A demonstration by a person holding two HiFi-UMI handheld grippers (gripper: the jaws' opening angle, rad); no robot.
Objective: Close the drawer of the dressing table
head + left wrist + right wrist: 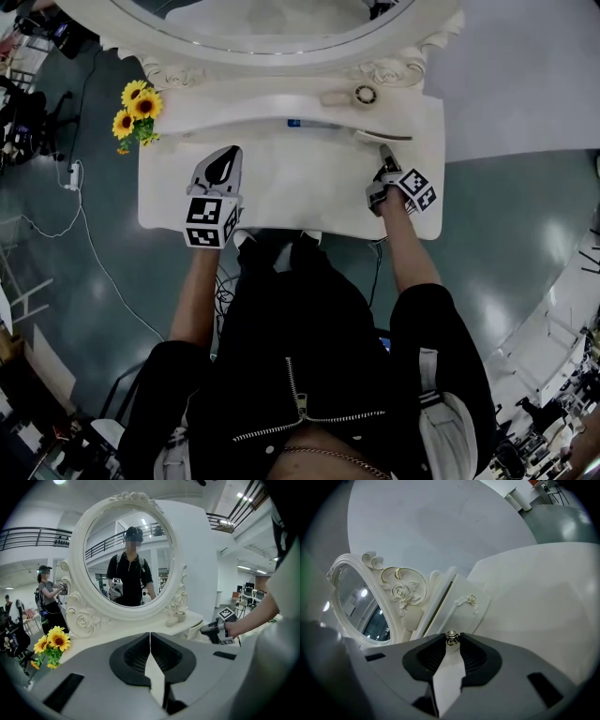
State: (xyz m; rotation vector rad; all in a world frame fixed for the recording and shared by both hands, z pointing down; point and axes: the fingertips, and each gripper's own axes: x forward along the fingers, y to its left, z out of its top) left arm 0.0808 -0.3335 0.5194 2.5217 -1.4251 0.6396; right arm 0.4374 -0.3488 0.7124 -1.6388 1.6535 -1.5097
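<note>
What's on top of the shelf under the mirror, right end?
A small round pot and a pale oval thing beside it. The mirror frame overhangs the shelf, so its back edge is hidden.

The table [281, 187] is cream-white all over, its mirror frame [401, 590] is patterned with carved roses touched with gold, and the knob [451, 638] is brassy gold. The sunflowers [136, 108] are yellow with dark centres over green leaves, a thin stick [302, 123] is blue, and the floor [506, 234] is dull grey-green. The left gripper [150, 637] and right gripper [452, 641] are pale grey with black ribbed pads, their cubes [208, 222] bear black-and-white square markers, and the jacket [300, 356] is black with a silver zip.
</note>
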